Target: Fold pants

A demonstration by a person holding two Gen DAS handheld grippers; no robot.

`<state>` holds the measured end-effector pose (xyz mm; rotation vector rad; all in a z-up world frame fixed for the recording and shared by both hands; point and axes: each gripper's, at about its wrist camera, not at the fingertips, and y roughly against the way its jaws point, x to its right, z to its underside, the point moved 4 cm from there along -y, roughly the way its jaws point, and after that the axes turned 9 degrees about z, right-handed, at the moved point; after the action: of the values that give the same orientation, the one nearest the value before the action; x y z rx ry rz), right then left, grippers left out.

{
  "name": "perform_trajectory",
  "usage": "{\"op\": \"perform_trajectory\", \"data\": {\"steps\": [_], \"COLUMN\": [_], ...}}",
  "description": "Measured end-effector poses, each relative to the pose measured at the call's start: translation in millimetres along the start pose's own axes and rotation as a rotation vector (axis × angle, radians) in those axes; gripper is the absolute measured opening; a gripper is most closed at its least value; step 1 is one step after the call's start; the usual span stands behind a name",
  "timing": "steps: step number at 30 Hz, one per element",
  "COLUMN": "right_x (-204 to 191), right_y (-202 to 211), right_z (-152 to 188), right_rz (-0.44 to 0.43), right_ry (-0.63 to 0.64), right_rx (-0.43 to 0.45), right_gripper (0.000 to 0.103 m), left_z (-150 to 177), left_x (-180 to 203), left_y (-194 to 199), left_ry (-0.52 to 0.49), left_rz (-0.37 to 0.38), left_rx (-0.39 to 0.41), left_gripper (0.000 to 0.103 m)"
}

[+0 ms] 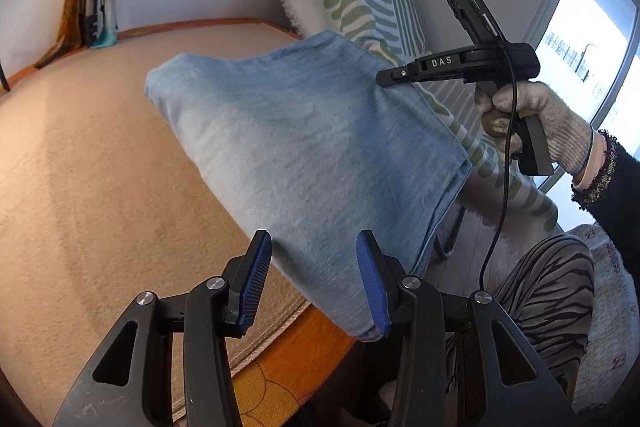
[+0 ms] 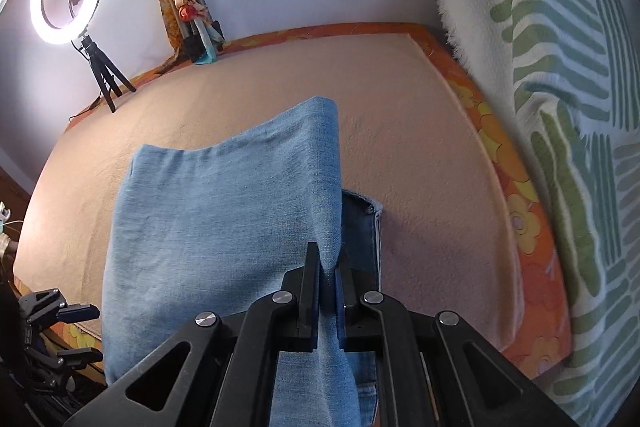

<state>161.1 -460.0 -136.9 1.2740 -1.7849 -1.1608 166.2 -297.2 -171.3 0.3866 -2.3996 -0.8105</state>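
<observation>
Pants (image 2: 224,227) are hanging from your right hand-held gripper (image 2: 329,291), which is pinching one fold; your left hand-held gripper (image 1: 314,283) is spread, so the layers are risking sliding apart.

The left gripper (image 1: 314,279) has its jaws spread wide. The right gripper (image 2: 328,291) has its jaws pinched together, gripped by a gloved hand (image 1: 536,119).

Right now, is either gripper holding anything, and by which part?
The right gripper pinches the pants at a raised fold along their right edge. The left gripper is open, holding nothing.
</observation>
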Motion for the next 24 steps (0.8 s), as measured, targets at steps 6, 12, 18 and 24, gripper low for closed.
{"op": "perform_trajectory", "data": {"steps": [6,12,18,24], "right_x": [7,18,27,36], "right_y": [-26,-42,-42,-14], "right_z": [12,22,24,12], "right_rz": [0.006,-0.032,-0.101,-0.08], "right_ry": [-0.022,-0.065,-0.095,-0.115], "right_rx": [-0.037,-0.048,-0.036,0.076], "right_gripper": [0.007,0.013,0.021,0.034], "left_z": [1,-6,-18,-29], "left_x": [0,-13,-28,-25], "left_y": [-2,5,11,13], "left_ry": [0.007,0.06,0.116,0.057], "left_rz": [0.0,-0.016,-0.079,-0.156], "left_rx": [-0.008,0.009,0.031,0.049], "left_gripper": [0.041,0.044,0.054,0.058]}}
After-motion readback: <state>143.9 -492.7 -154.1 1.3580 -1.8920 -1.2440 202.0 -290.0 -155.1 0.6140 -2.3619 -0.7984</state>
